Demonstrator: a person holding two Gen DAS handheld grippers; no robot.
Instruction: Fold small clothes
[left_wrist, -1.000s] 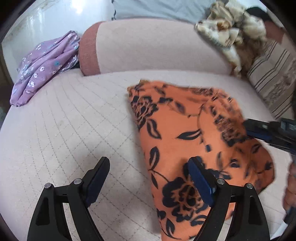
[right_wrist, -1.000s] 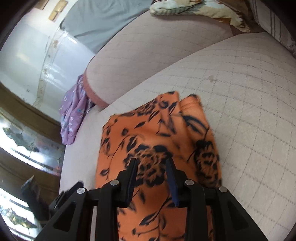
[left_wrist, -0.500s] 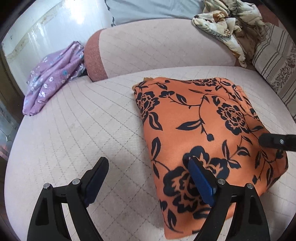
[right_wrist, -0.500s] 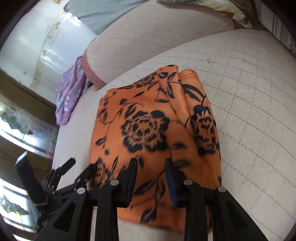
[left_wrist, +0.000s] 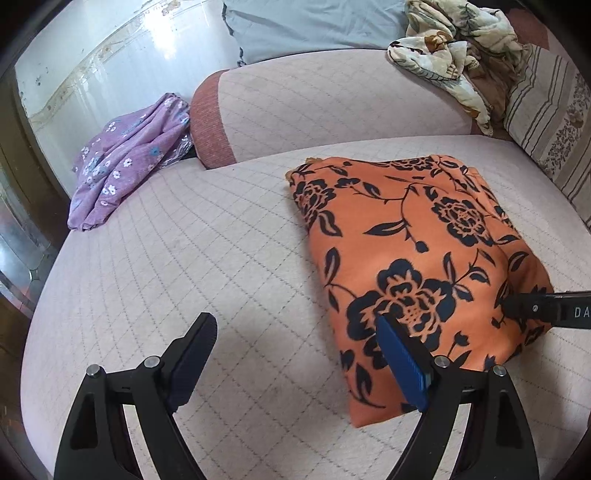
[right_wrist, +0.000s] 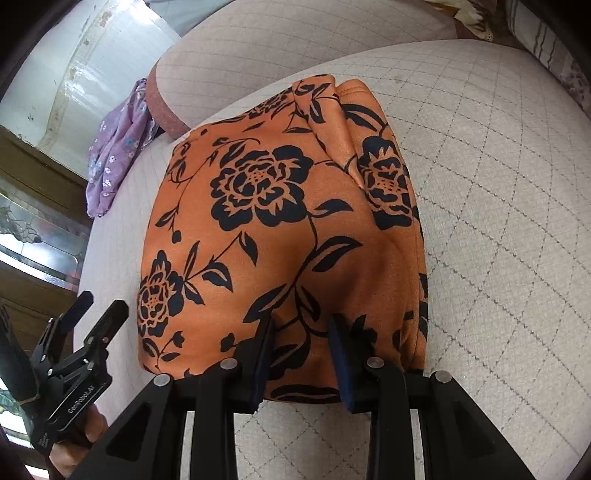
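- The left gripper (left_wrist: 295, 354) points down at a slant. Its two fingers (left_wrist: 192, 354) stand wide apart, with nothing between them.
- The right gripper (right_wrist: 301, 356) also points down at a slant. Its fingers (right_wrist: 260, 362) are partly closed, with a gap between them.
- A hand (right_wrist: 74, 448) holds the left gripper.

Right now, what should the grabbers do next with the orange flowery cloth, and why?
Probably bring the right gripper down to pinch the near edge of the orange cloth. Its jaws stand partly apart over that edge with nothing pinched. The left gripper is wide open beside the cloth, holding nothing. The cloth already lies folded in a neat block on the cushion, so one more fold or a lift looks likely.
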